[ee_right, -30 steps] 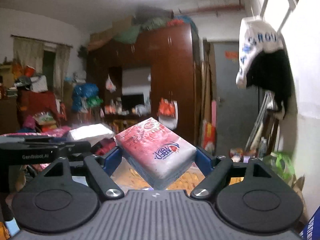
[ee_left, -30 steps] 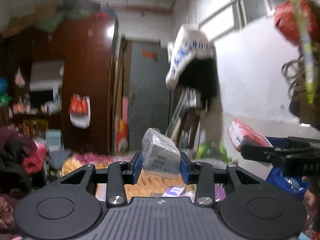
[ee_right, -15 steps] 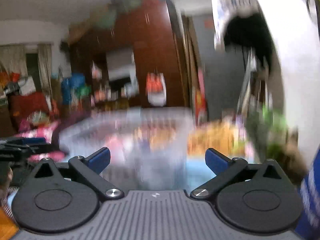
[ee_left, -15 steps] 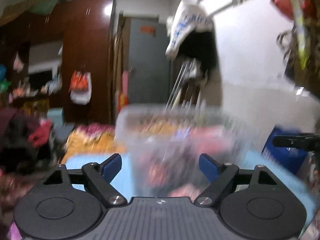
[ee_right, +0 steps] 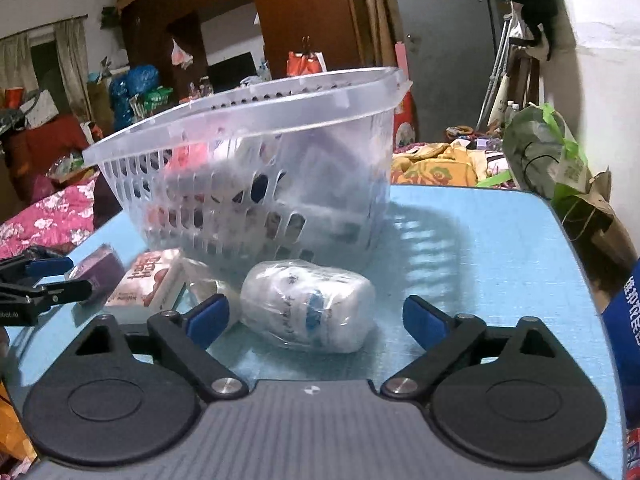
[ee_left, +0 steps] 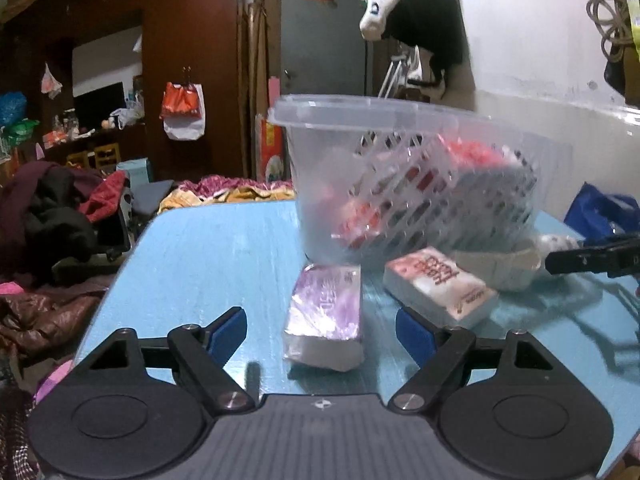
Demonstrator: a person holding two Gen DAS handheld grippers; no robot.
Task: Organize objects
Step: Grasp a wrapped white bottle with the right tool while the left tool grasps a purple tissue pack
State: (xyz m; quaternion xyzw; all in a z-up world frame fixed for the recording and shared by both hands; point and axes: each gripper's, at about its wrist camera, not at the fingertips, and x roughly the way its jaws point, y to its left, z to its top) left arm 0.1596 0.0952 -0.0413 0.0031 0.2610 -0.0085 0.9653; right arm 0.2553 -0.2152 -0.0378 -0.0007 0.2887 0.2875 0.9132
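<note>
In the left wrist view, the left gripper (ee_left: 321,330) sits at 6 o'clock with its blue-padded fingers (ee_left: 227,334) spread wide apart, holding nothing. Between them, touching neither pad, a purple tissue pack (ee_left: 325,316) lies flat on the blue table (ee_left: 208,256). Just beyond it toward 2 o'clock lies a pink-and-white tissue pack (ee_left: 440,286), close beside the purple one but apart from it. Farther along at 3 o'clock rests a white wrapped pack (ee_left: 496,266), and at the frame's edge the right gripper (ee_left: 592,258) shows only as a dark tip. Behind these packs, at 12 to 1 o'clock, stands a clear plastic basket (ee_left: 360,116) with slotted walls, red and white packs blurred inside it.

In the right wrist view, the right gripper (ee_right: 316,316) also has its fingers (ee_right: 208,318) wide apart and empty. The white wrapped pack (ee_right: 308,310) lies on the table (ee_right: 480,248) between them, nearer the left pad. At 9 to 10 o'clock lie the pink-and-white tissue pack (ee_right: 150,280) and the purple tissue pack (ee_right: 100,272), with the left gripper (ee_right: 44,280) at the edge. The basket (ee_right: 248,108) stands upright just behind the white pack at 12 o'clock. Beyond the table at 2 o'clock sits a green bag (ee_right: 544,156).
</note>
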